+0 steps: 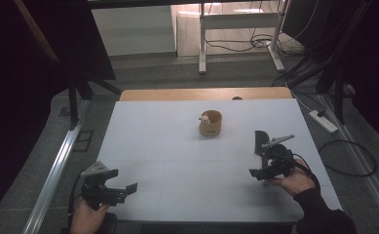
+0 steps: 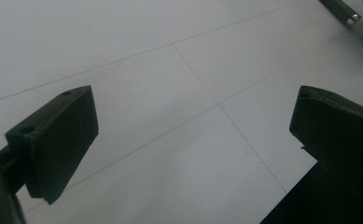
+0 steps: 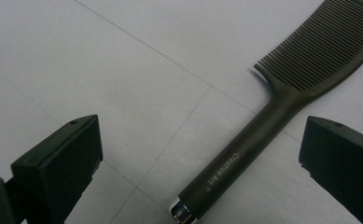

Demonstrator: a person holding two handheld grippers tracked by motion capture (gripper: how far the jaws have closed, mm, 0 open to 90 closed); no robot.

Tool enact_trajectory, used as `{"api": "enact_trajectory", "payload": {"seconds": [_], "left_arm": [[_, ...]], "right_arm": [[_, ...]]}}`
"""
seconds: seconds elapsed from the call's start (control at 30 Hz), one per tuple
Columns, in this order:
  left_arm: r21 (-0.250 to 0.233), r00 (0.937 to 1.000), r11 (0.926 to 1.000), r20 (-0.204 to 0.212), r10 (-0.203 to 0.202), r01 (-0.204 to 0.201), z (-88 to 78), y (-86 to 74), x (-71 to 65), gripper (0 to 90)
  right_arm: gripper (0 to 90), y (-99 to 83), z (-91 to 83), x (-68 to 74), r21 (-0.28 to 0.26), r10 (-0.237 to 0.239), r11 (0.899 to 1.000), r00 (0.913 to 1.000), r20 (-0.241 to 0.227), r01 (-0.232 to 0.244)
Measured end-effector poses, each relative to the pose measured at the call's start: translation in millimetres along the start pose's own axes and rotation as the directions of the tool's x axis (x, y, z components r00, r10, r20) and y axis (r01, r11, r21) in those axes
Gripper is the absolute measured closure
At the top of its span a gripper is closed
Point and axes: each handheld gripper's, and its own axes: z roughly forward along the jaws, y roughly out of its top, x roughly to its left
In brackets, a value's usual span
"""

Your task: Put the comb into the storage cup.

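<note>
White table (image 1: pixel 177 146), lined with a thin grid, reaching from near edge to the wooden strip at the far side. Left gripper (image 1: pixel 120 184) at the near left corner, held in a hand (image 1: pixel 85 217), jaws spread wide over bare surface, touching nothing. Right gripper (image 1: pixel 260 156) at the right, gripped by the other hand (image 1: pixel 294 181), jaws likewise spread wide, holding nothing. Dark comb (image 3: pixel 282 112) flat on the table between those right jaws, teeth at the far end, handle printed with pale lettering, chrome cap nearest. Small round wooden cup (image 1: pixel 211 123) upright near the far centre, well apart from both grippers.
</note>
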Motion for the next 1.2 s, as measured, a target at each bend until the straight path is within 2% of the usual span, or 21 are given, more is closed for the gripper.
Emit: {"api": "enact_trajectory", "payload": {"seconds": [0.1,0.17,0.2,0.23,0.27,0.3,0.33,0.37,0.4,0.43,0.47,0.5,0.53,0.57,0.6,0.63,0.67,0.7,1.2], "left_arm": [[0.000,1.0000,1.0000,0.000,0.000,0.000,0.0,0.1,0.1,1.9],[0.001,1.0000,1.0000,-0.001,-0.001,0.001,0.1,0.1,0.2,2.0],[0.001,1.0000,1.0000,-0.001,-0.003,0.003,0.2,0.2,0.3,2.1],[0.001,1.0000,1.0000,-0.001,-0.003,0.003,0.2,0.2,0.3,2.1],[0.001,1.0000,1.0000,-0.002,-0.003,0.003,0.2,0.2,0.4,2.1],[0.002,1.0000,1.0000,-0.001,-0.003,0.003,0.3,0.2,0.5,2.2],[0.002,1.0000,1.0000,-0.002,-0.004,0.004,0.3,0.3,0.5,2.2],[0.002,1.0000,1.0000,-0.002,-0.004,0.004,0.3,0.3,0.5,2.3],[0.002,1.0000,1.0000,-0.001,-0.005,0.005,0.4,0.3,0.6,2.3],[0.002,1.0000,1.0000,-0.001,-0.005,0.005,0.4,0.4,0.6,2.3],[0.002,1.0000,1.0000,0.000,-0.005,0.005,0.5,0.4,0.7,2.3],[0.002,1.0000,1.0000,0.000,-0.006,0.006,0.5,0.4,0.7,2.3],[0.002,1.0000,1.0000,0.001,-0.007,0.007,0.6,0.5,0.8,2.4],[0.001,1.0000,1.0000,0.000,-0.008,0.008,0.6,0.4,0.8,2.4],[0.001,1.0000,1.0000,0.000,-0.008,0.008,0.6,0.4,0.9,2.5],[0.001,1.0000,1.0000,0.001,-0.008,0.008,0.6,0.5,0.9,2.5],[0.002,1.0000,1.0000,0.001,-0.009,0.009,0.6,0.5,1.0,2.5],[0.002,1.0000,1.0000,0.001,-0.009,0.009,0.7,0.5,1.0,2.6],[0.002,0.9999,0.9999,0.001,-0.013,0.013,0.7,0.6,1.5,3.0]], "right_arm": [[2.8,1.5,1.3,-0.8,0.003,-0.003,1.000,1.0000,0.006,0.003],[8.1,2.4,2.0,-1.3,-0.003,-0.009,1.000,1.0000,0.002,0.009],[15.3,3.2,2.2,-2.0,-0.005,-0.013,1.000,0.9999,0.003,0.013],[15.3,3.2,2.2,-2.0,-0.005,-0.013,1.000,0.9999,0.003,0.013],[20.3,3.6,2.1,-2.5,-0.008,-0.013,1.000,0.9999,0.001,0.013],[31.4,4.2,1.4,-3.8,-0.009,-0.015,1.000,0.9998,-0.012,0.014],[31.4,4.2,1.4,-3.8,-0.009,-0.015,1.000,0.9998,-0.012,0.014],[40.3,4.7,1.1,-5.0,-0.010,-0.023,1.000,0.9994,-0.027,0.023],[45.3,5.2,1.0,-5.8,-0.008,-0.029,1.000,0.9992,-0.029,0.028],[45.3,5.2,1.0,-5.8,-0.008,-0.029,1.000,0.9992,-0.029,0.028],[55.3,6.5,0.9,-6.9,-0.003,-0.036,0.999,0.9983,-0.046,0.036],[55.3,6.5,0.9,-6.9,-0.003,-0.036,0.999,0.9983,-0.046,0.036],[60.2,7.2,0.9,-7.0,0.001,-0.036,0.999,0.9982,-0.047,0.036],[69.7,8.7,1.5,-7.8,0.015,-0.039,0.999,0.9980,-0.050,0.040],[75.3,9.3,1.9,-7.9,0.016,-0.037,0.999,0.9980,-0.051,0.038],[75.3,9.3,1.9,-7.9,0.016,-0.037,0.999,0.9980,-0.051,0.038],[84.9,10.6,2.4,-8.9,0.018,-0.049,0.999,0.9975,-0.052,0.050],[88.8,11.1,2.7,-9.3,0.013,-0.053,0.998,0.9971,-0.054,0.054],[89.6,6.9,14.7,-11.8,0.038,-0.086,0.995,0.9959,-0.028,0.087]]}}
